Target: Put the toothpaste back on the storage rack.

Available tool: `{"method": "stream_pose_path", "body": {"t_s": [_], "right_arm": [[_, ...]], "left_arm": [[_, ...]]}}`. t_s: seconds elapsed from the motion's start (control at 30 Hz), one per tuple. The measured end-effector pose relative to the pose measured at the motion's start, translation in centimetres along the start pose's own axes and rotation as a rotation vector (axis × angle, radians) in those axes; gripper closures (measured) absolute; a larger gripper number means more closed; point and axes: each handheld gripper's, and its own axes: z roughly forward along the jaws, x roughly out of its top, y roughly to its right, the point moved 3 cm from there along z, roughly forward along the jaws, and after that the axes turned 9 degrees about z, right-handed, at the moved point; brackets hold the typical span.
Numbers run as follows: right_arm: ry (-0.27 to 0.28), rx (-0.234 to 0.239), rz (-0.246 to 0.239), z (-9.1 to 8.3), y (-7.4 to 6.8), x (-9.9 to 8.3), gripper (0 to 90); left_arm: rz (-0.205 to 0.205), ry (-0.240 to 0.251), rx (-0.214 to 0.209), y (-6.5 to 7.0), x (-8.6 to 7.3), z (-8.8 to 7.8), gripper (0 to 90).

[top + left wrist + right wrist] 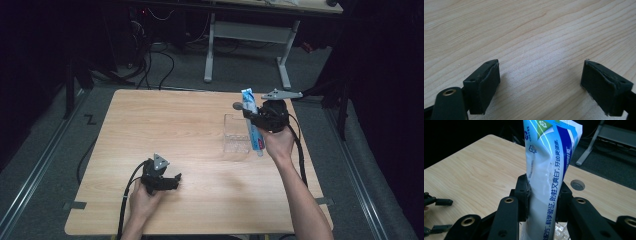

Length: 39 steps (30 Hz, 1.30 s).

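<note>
Toothpaste tube (549,170), white and blue with printed lettering, stands clamped between the two black jaws of the right tongs (543,195), which are clenched on its lower body; its flat crimped end points up and away in the right gripper view; in the high view the tube (251,120) is held above the right part of the bench (165,130), slanting from far to near, over a clear plastic tray (235,135) that lies on the wood; whether the tube's near end touches the tray I cannot tell; the right tongs (255,119) sit in the person's right hand (280,142), with the grey three-cornered plate on top and a black cable running back along the forearm; the left tongs (175,181) rest low over the near left part of the bench, held in the left hand (142,197); in the left gripper view their jaws stand wide apart with bare wood grain between them, released and grasping nothing (540,77); beyond the far edge of the bench a white-legged desk (250,35) stands on a grey floor, with dark cables trailing on it.
</note>
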Motion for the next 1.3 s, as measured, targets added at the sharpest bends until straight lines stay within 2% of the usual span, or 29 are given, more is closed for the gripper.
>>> {"method": "stream_pose_path", "body": {"t_s": [0.4,1.0,1.3], "right_arm": [[0.023,-0.022,-0.010,1.3,-0.6,0.9,70.0],[0.039,-0.057,0.037,3.0,0.3,1.4,70.0],[0.043,-0.078,0.041,3.3,0.7,2.1,70.0]], "left_arm": [[-0.001,0.000,0.001,0.0,0.0,0.0,15.9],[0.001,-0.003,0.001,0.0,0.0,0.0,15.9],[0.001,-0.002,0.001,0.0,0.0,0.0,15.9]]}}
